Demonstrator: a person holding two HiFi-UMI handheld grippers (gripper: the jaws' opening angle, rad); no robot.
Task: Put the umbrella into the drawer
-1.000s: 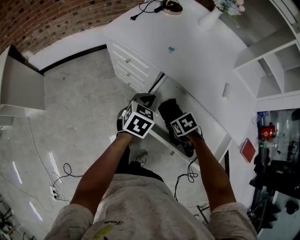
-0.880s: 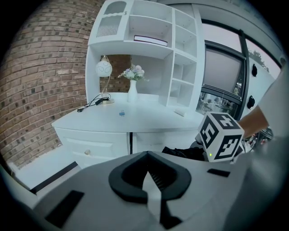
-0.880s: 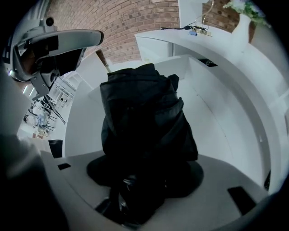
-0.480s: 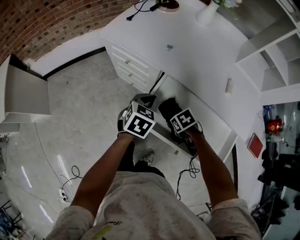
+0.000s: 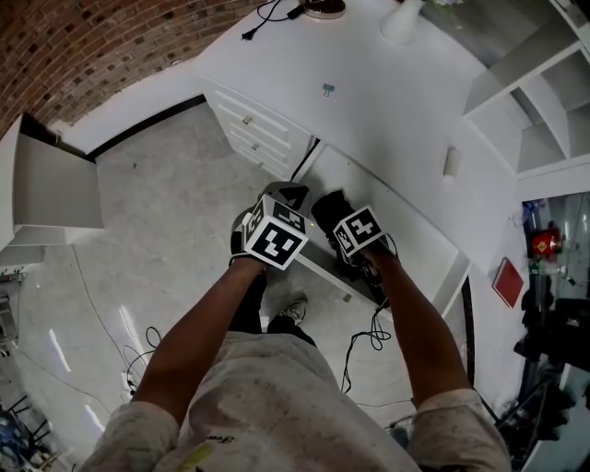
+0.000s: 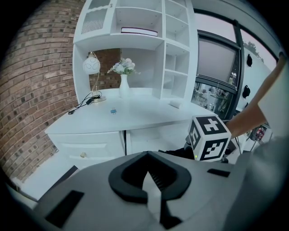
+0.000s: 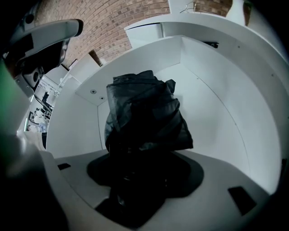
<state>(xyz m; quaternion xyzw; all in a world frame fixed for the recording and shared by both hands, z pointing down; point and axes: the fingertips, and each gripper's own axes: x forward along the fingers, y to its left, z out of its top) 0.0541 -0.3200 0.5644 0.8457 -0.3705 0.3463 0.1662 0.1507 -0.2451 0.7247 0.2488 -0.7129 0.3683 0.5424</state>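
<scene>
The black folded umbrella [image 5: 330, 210] hangs over the open white drawer [image 5: 396, 221] under the desk. My right gripper [image 5: 343, 221] is shut on it. In the right gripper view the umbrella [image 7: 144, 117] fills the space between the jaws of the right gripper [image 7: 135, 180], with the drawer's white floor and walls [image 7: 216, 113] right behind it. My left gripper [image 5: 284, 198] hovers just left of the drawer front. In the left gripper view the left gripper [image 6: 149, 178] is shut with nothing in it, and the right gripper's marker cube [image 6: 208, 137] shows beside the dark umbrella [image 6: 178, 152].
On the white desk top [image 5: 387, 101] are a lamp base [image 5: 323, 7] with its cable, a vase [image 5: 401, 20] and a small blue clip [image 5: 327, 89]. A stack of shut drawers [image 5: 253, 129] is to the left. Cables [image 5: 369, 336] lie on the floor.
The head camera has shifted a little. Both grippers stay at the drawer, the right one still holding the umbrella.
</scene>
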